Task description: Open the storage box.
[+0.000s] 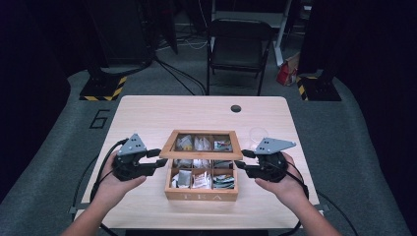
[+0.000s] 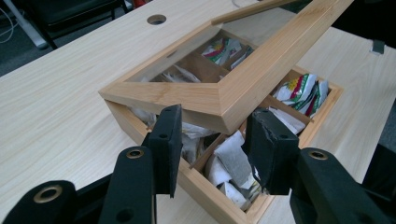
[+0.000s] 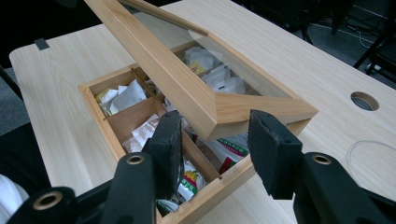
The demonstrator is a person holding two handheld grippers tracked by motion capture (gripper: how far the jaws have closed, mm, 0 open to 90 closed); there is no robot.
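lid (image 1: 202, 143) half-raised over tea box (image 1: 201, 192) — left gripper (image 1: 158, 161) and right gripper (image 1: 244, 162) each pinch a corner.

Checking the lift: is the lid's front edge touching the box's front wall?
Apart: left gripper view shows the lid lifted clear of the box in front.

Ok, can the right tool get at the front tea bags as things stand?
Probably not: the right tool grips the half-raised lid, which slants over the tea bags; the lid must open fully first.
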